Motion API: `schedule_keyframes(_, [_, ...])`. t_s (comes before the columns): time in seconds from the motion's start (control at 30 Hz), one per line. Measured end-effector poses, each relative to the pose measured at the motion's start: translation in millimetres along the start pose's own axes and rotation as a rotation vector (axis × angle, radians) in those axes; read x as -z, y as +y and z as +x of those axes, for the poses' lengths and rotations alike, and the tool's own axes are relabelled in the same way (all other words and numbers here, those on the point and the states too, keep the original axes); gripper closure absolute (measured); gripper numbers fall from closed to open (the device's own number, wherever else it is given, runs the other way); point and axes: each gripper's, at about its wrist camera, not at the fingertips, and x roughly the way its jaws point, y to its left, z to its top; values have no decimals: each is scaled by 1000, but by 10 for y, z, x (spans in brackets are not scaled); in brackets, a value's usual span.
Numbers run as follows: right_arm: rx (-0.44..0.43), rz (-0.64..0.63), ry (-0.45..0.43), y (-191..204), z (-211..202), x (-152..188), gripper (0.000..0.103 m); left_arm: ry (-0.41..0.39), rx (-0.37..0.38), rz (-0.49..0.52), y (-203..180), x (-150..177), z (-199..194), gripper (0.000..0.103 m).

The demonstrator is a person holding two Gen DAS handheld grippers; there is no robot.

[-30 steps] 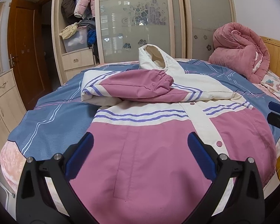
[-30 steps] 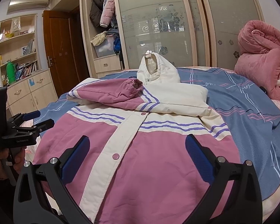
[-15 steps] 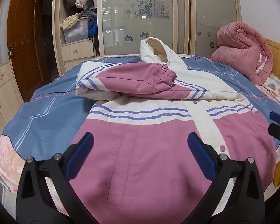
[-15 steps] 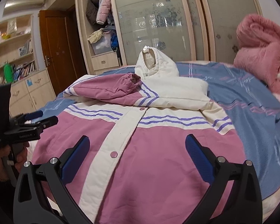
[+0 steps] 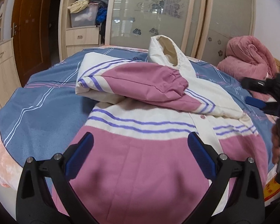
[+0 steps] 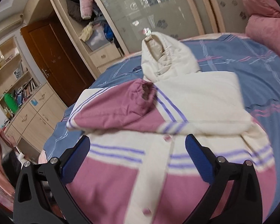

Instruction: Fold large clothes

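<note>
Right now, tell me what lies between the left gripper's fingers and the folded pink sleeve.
Only the jacket's own front: pink panel, then the white purple-striped band, up to the sleeve. Left wrist view.

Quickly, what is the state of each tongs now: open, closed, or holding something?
Left tongs: open, holding nothing, above the pink jacket.
Right tongs: open, holding nothing, above the same jacket.

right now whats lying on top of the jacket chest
Both sleeves are folded across the jacket chest: the pink sleeve uppermost, the cream one beneath it. The chest fabric under them is covered.
</note>
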Motion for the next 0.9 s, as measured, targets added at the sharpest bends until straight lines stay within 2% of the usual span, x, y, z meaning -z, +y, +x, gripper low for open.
schedule_keyframes(0.07, [9,27,34,8,240,-203,18,10,3,-32,57,-51,40,2])
schedule_keyframes(0.2, [52,58,78,11,700,-567,28,17,14,-46,102,-112,51,2])
schedule_keyframes(0.4, [155,29,130,7,1340,-875,29,-1,-1,-18,137,-151,40,2])
schedule_keyframes(0.5, [153,27,171,1,1604,-879,29,12,2,-30,185,-164,74,2])
schedule_keyframes(0.53, [130,40,192,3,1682,-864,34,14,1,-33,199,-168,82,2])
schedule_keyframes(0.6, [83,53,239,45,1844,-844,56,16,2,-33,214,-178,96,2])
schedule_keyframes(0.63, [76,43,245,87,1875,-832,80,15,2,-33,217,-180,94,2])
schedule_keyframes(0.67, [83,25,244,143,1882,-825,91,13,3,-32,219,-178,90,2])
schedule_keyframes(0.8, [88,-24,151,327,1696,-889,94,9,3,-23,220,-164,83,2])
schedule_keyframes(0.9, [74,-31,28,391,1272,-1111,94,12,1,-18,216,-150,91,2])
